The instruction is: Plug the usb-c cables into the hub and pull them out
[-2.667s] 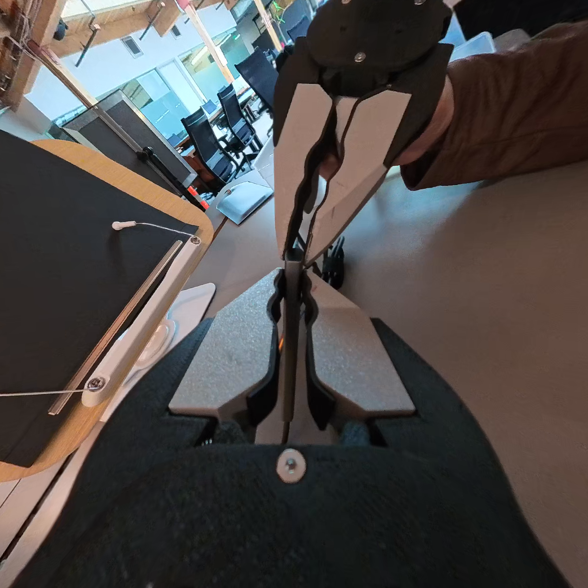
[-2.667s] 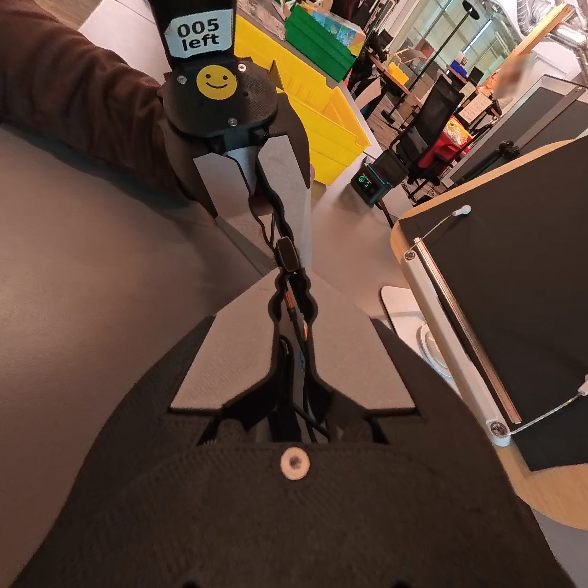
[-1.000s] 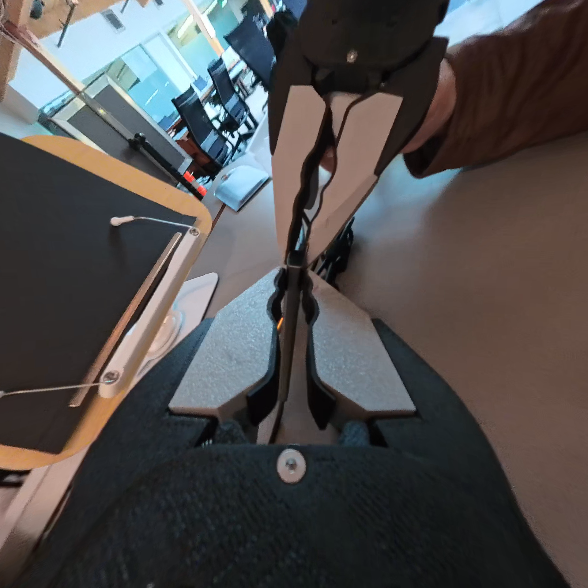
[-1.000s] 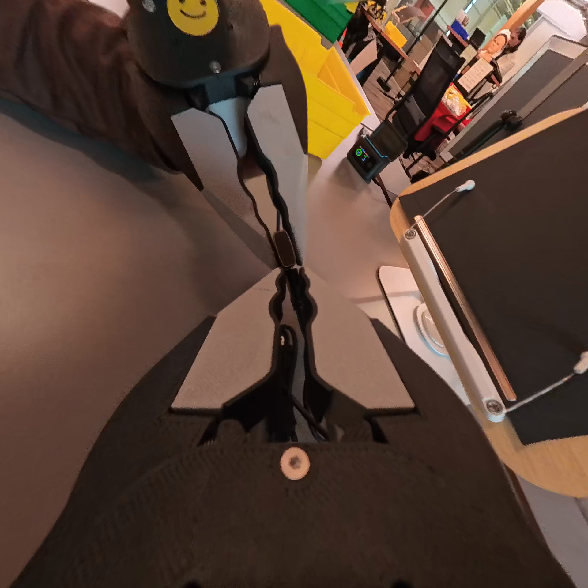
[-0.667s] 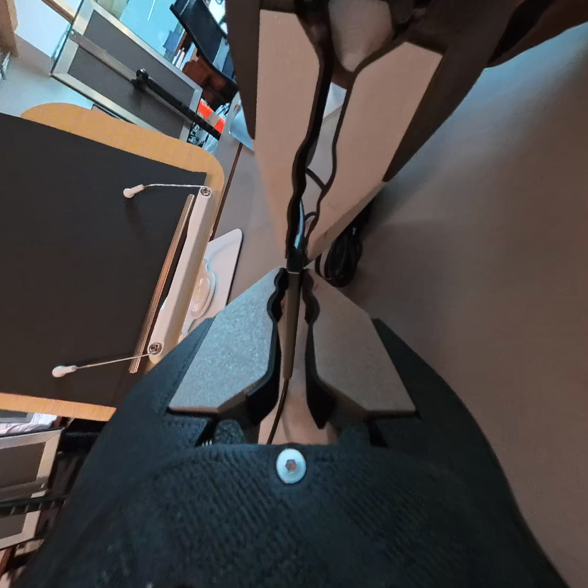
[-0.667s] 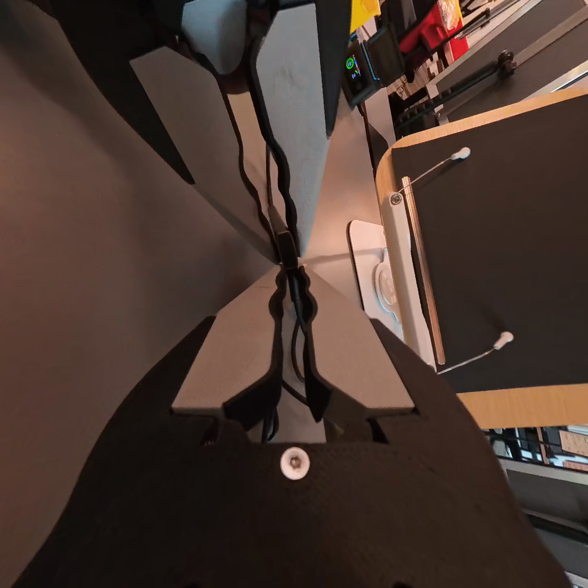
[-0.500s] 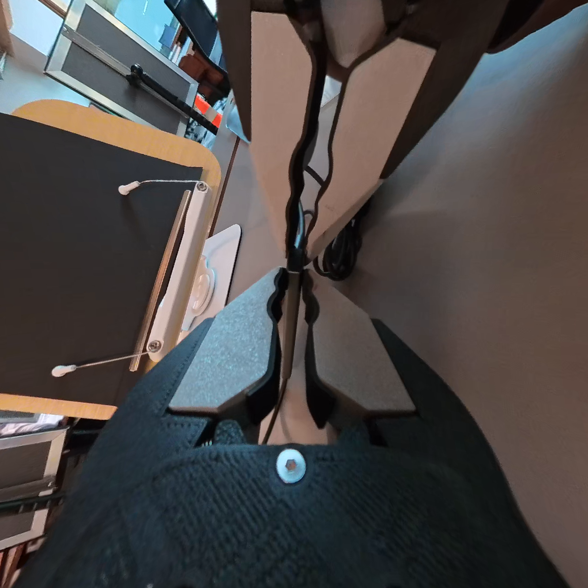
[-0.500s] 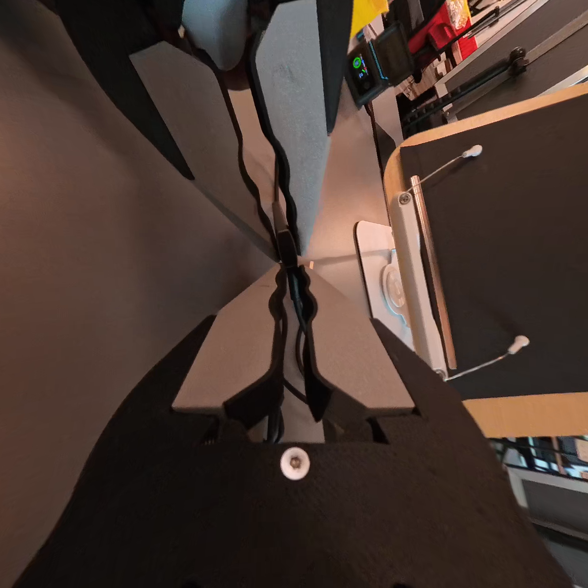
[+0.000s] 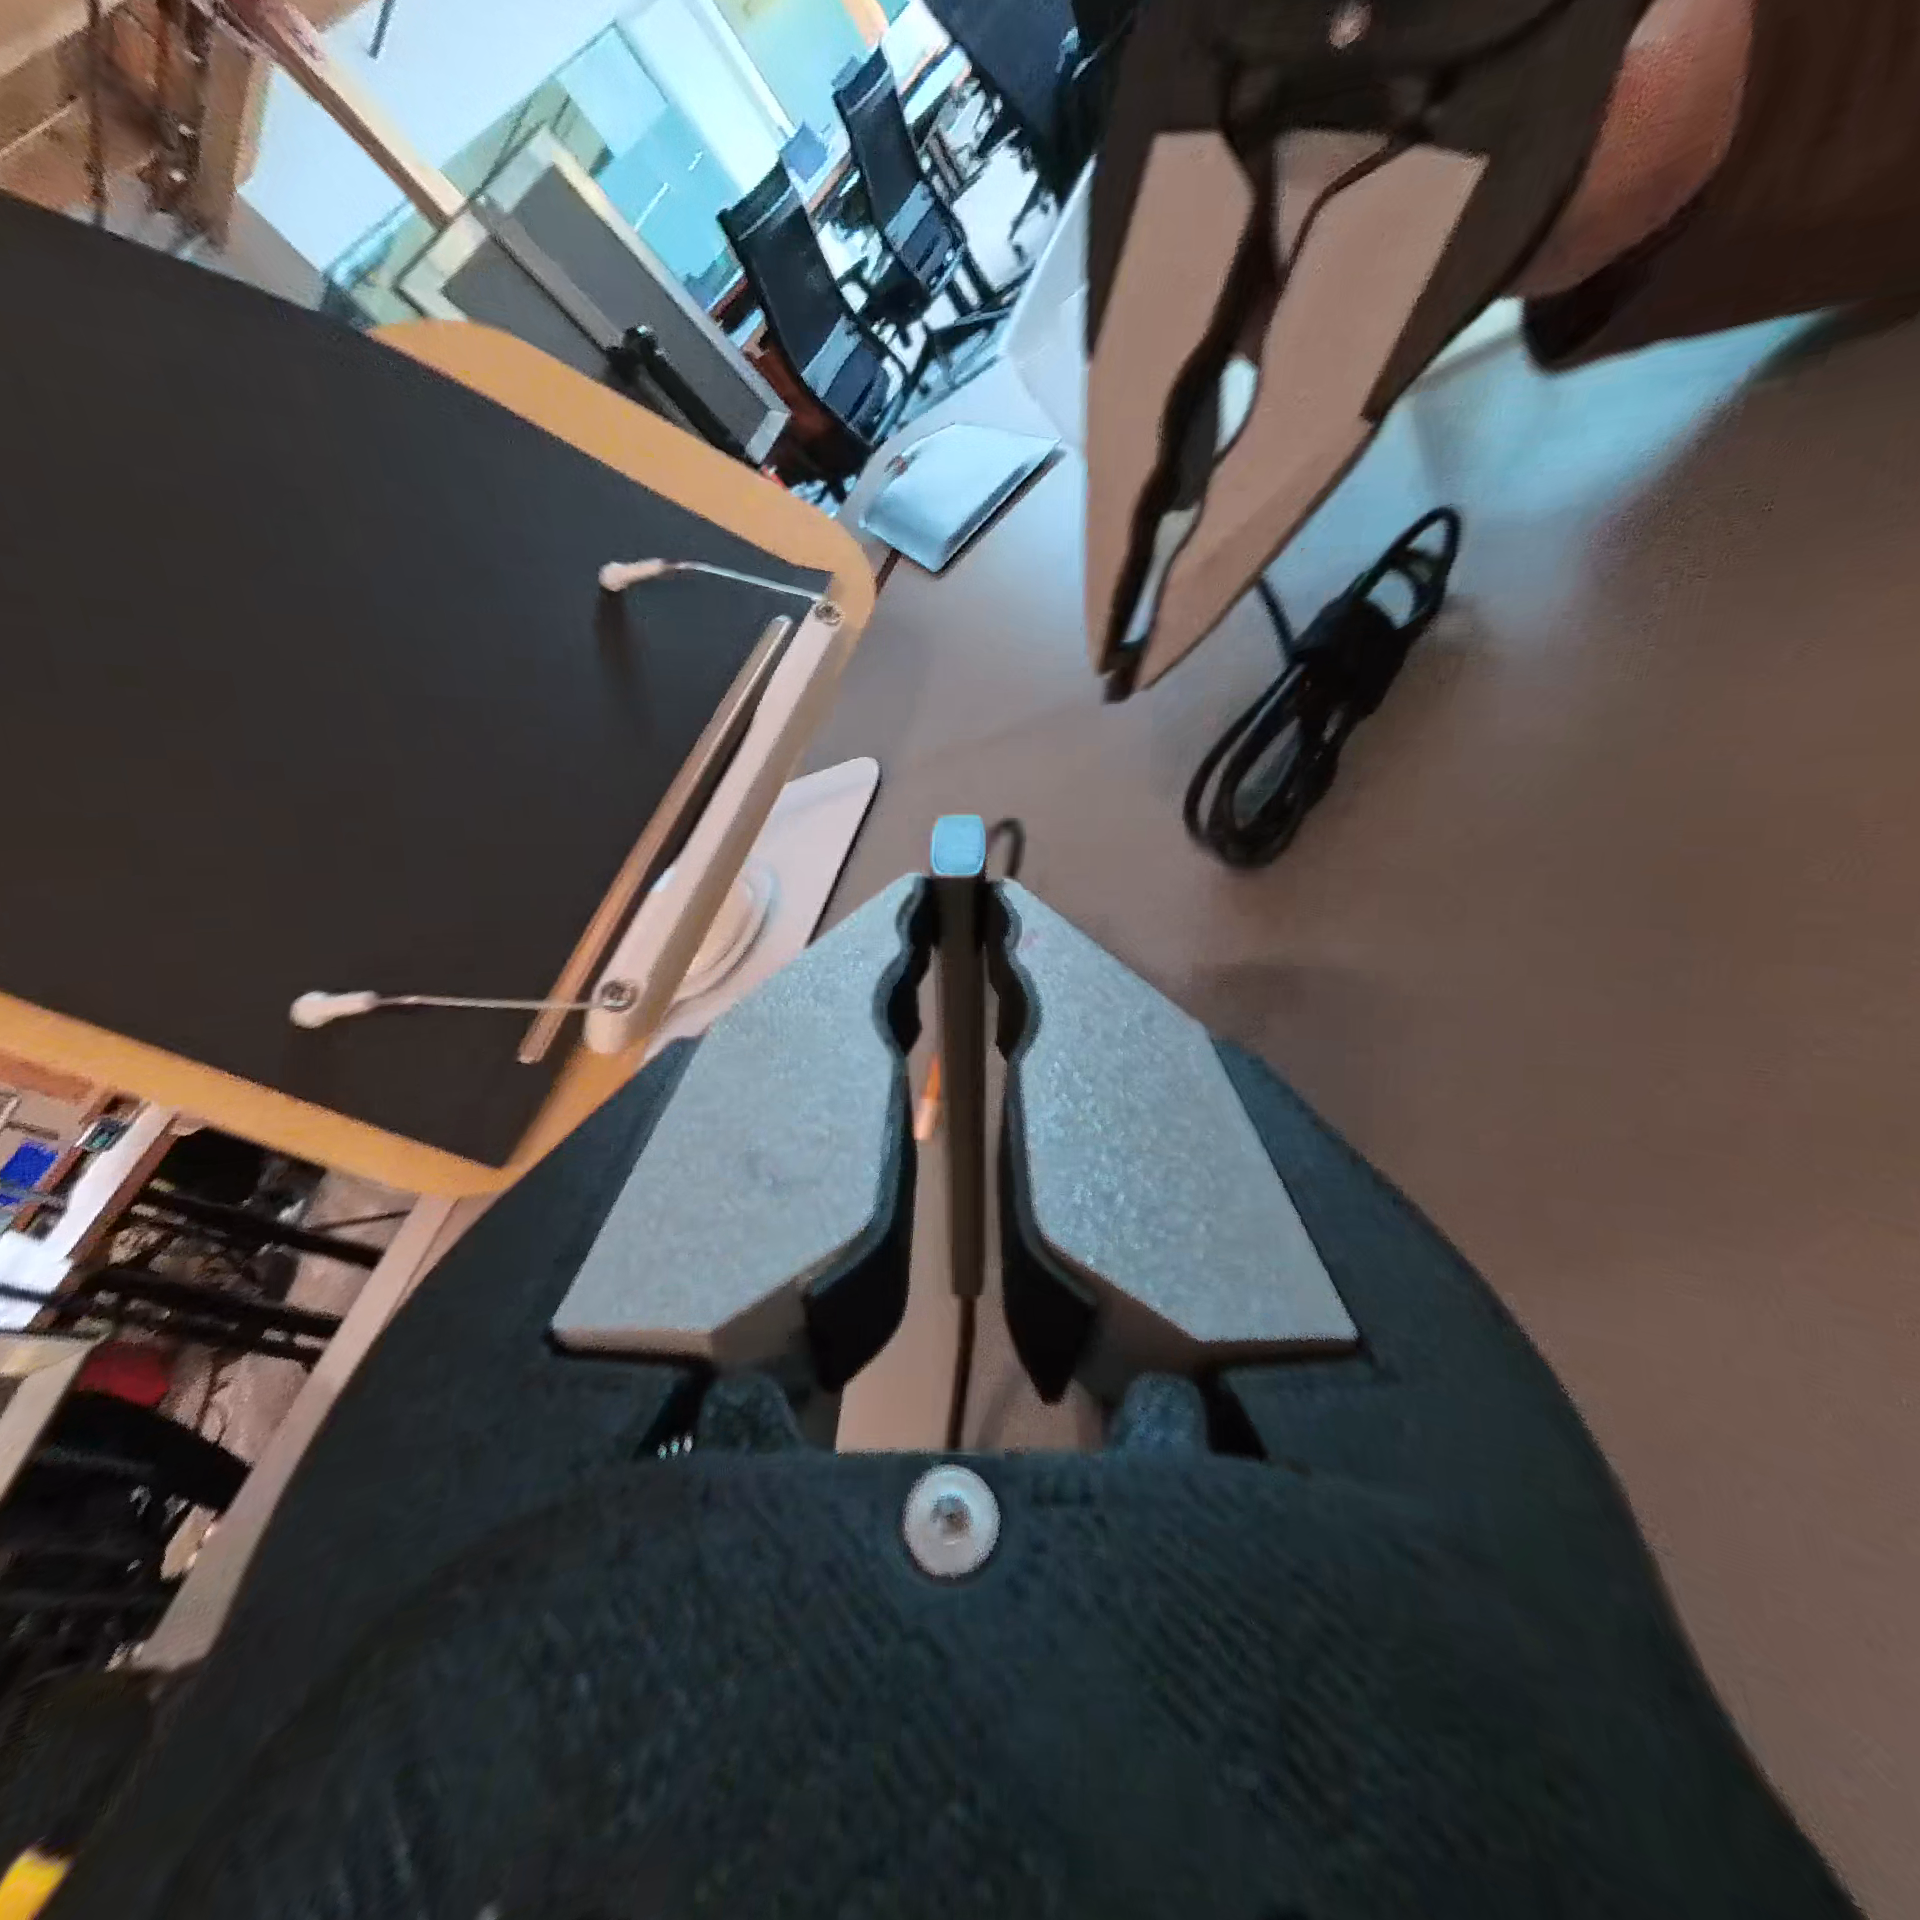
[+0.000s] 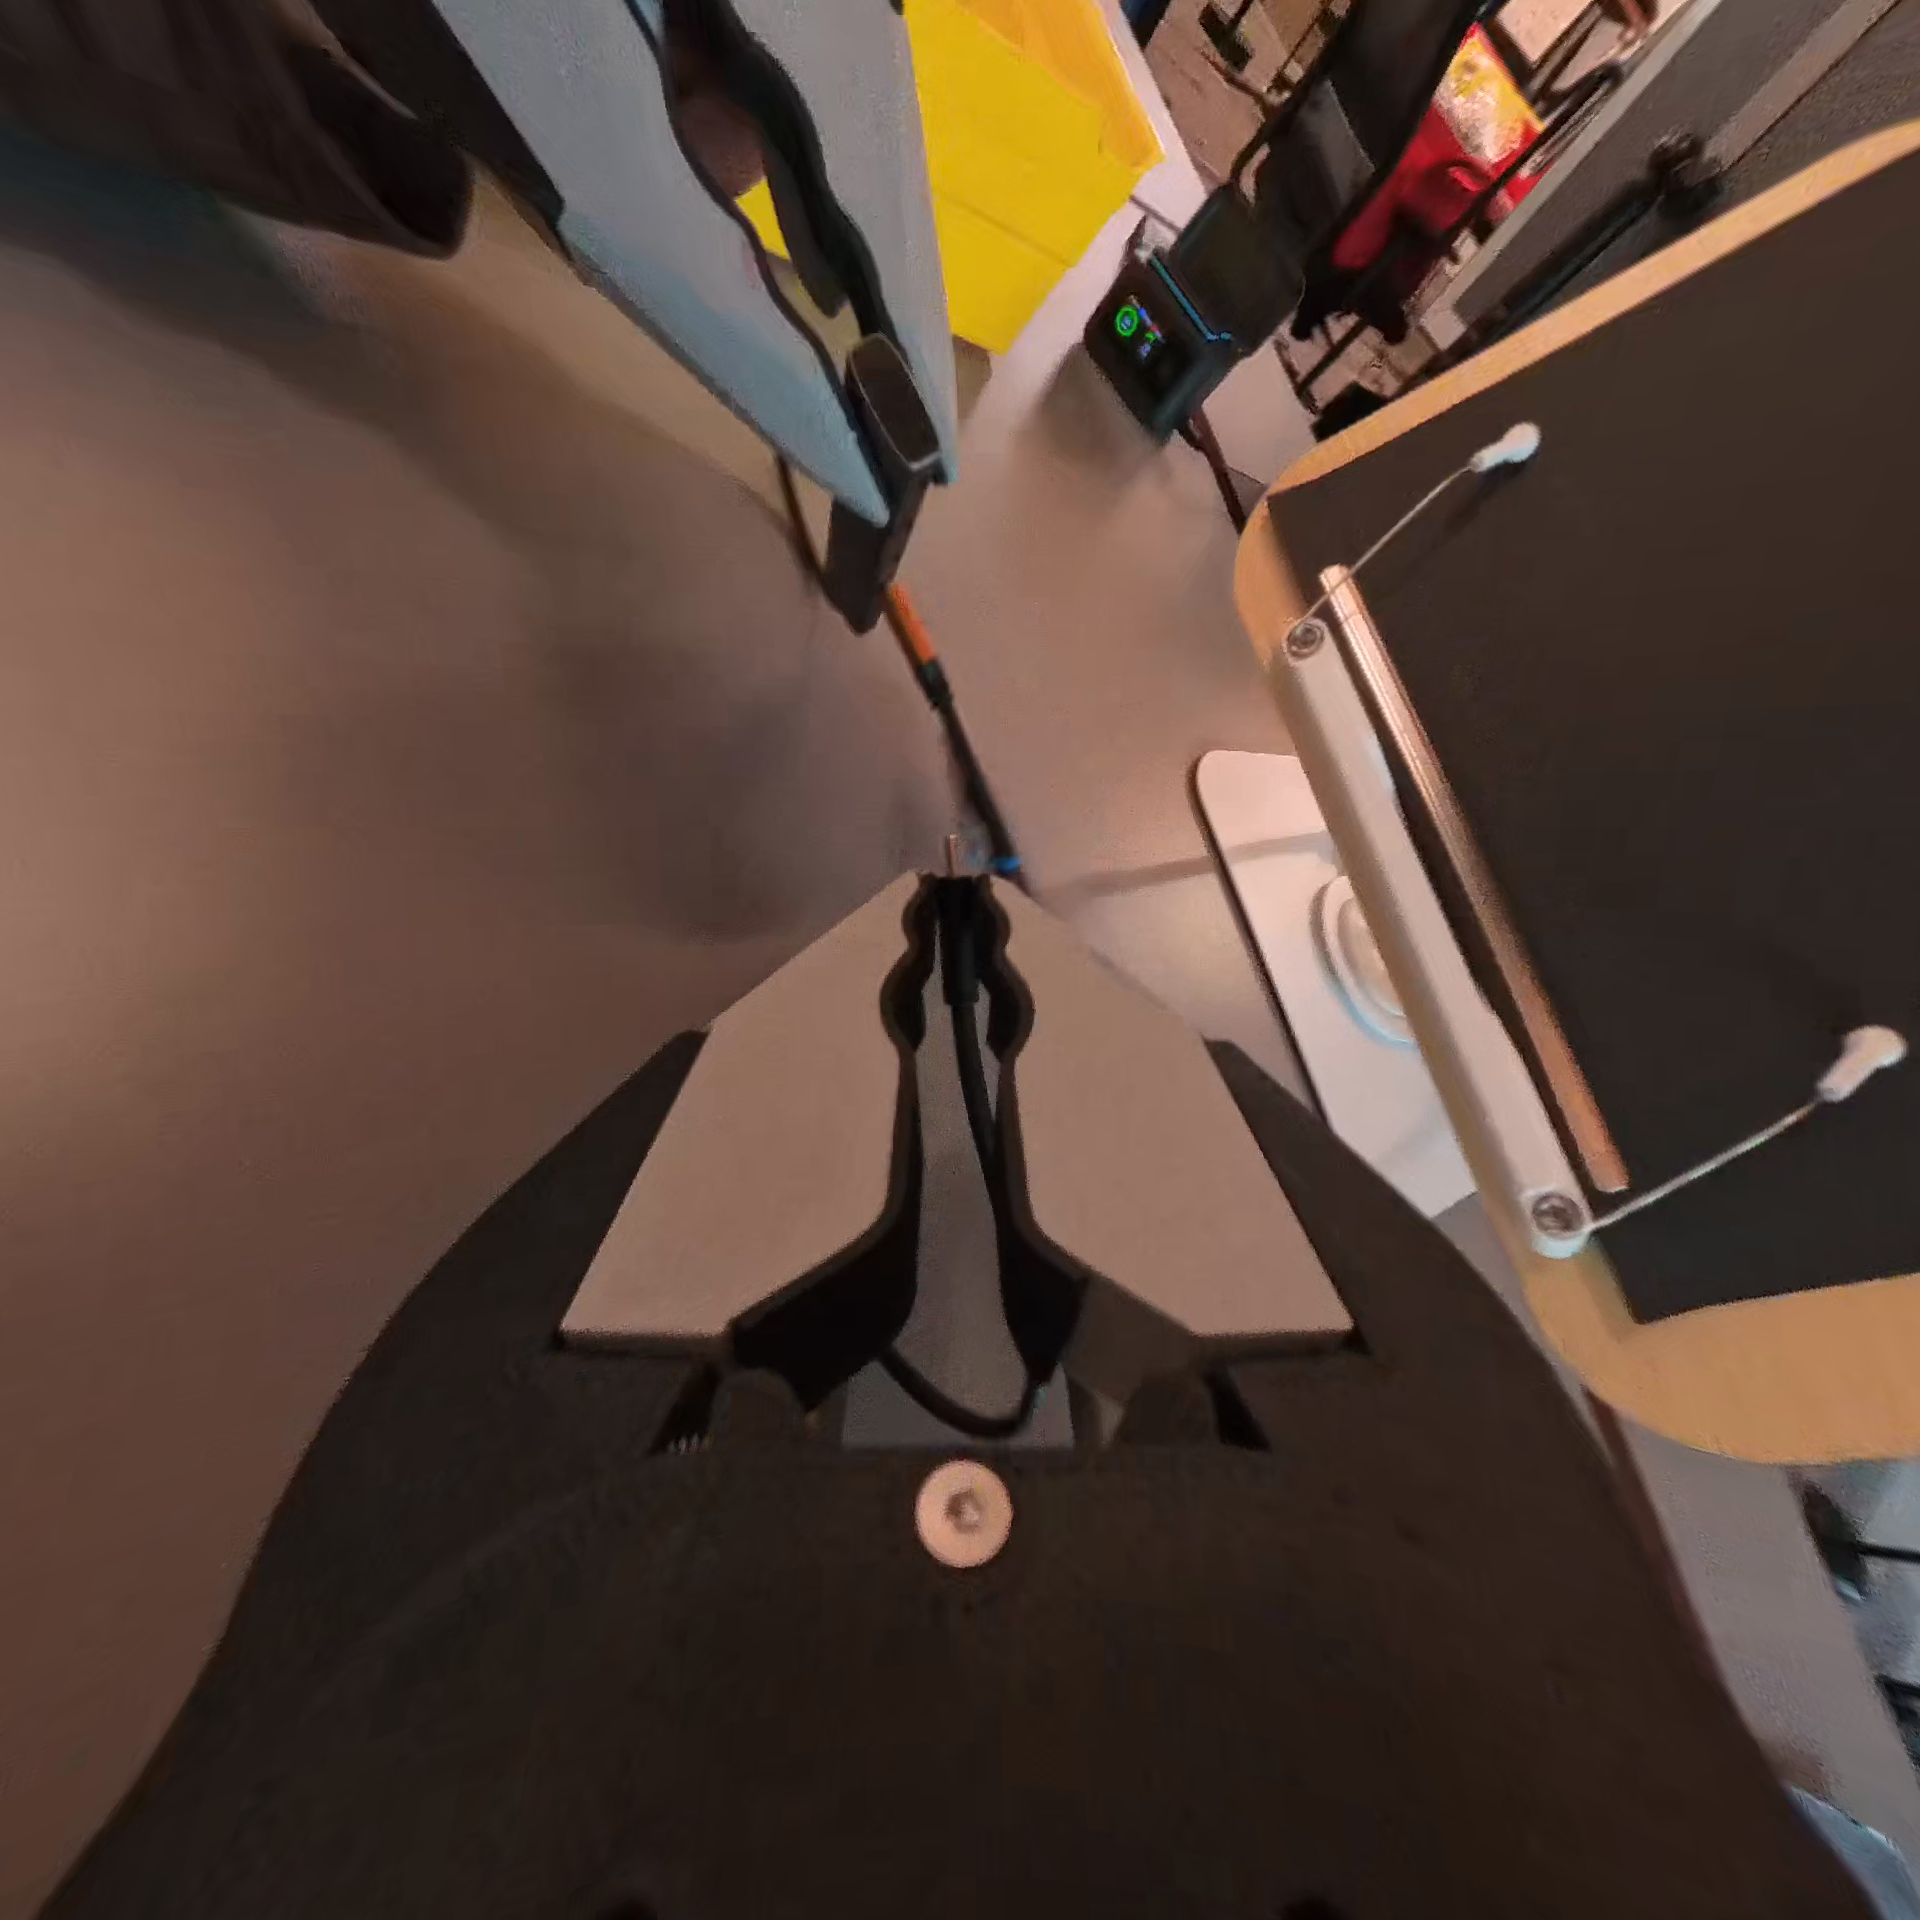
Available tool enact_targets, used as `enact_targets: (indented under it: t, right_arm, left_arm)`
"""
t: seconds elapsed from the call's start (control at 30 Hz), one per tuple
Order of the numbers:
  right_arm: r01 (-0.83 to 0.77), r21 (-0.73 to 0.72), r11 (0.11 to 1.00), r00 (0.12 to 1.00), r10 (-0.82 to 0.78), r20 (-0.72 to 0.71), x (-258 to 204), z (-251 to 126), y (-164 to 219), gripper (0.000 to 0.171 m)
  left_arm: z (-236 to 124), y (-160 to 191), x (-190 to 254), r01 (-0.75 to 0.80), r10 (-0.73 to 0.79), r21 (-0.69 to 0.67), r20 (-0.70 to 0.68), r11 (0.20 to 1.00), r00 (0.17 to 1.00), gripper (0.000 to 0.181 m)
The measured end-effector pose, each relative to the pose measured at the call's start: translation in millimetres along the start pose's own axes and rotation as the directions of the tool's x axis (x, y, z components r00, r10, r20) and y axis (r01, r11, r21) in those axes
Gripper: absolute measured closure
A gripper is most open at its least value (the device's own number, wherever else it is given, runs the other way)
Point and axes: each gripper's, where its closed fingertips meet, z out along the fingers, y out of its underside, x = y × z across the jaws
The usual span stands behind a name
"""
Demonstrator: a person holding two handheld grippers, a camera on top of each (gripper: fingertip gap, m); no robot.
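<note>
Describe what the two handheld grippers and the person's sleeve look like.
Each gripper has two flat, grey, wedge-shaped fingers with wavy black inner edges, set in a black, coarse-textured body with one silver screw at its centre. The left gripper and right gripper look alike. The person wears a dark brown sleeve.

- A grey-brown tabletop (image 9: 1558,935) filled the foreground.
- At nine o'clock in the left wrist view stood a wood-edged board with a black face (image 9: 312,675).
- Black office chairs (image 9: 821,270) and bright glass partitions (image 9: 582,229) lay at twelve o'clock.
- Yellow bins (image 10: 1018,156) sat at twelve o'clock in the right wrist view.
</note>
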Motion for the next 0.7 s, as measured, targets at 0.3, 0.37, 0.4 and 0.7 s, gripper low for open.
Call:
enact_targets:
  t: [0.3,0.37,0.4,0.7]
  right_arm:
    - [-0.19,0.036,0.981,0.982,0.19,0.023,4,4,10,0.134]
    - [-0.276,0.099,0.956,0.96,0.27,0.071,6,0,1,0.126]
    - [-0.298,0.116,0.948,0.954,0.289,0.083,7,-1,-2,0.125]
    - [-0.477,0.033,0.878,0.876,0.472,0.098,13,10,17,0.12]
  left_arm:
    - [8,-14,4,0.014,-0.016,0.091,0.016,0.996,1.0,0.174]
    - [7,-19,3,0.031,-0.034,0.116,0.027,0.993,0.999,0.174]
    - [7,-21,1,0.04,-0.045,0.129,0.034,0.991,0.998,0.174]
    - [-5,-3,-57,0.146,-0.17,0.094,0.348,0.985,0.922,0.174]
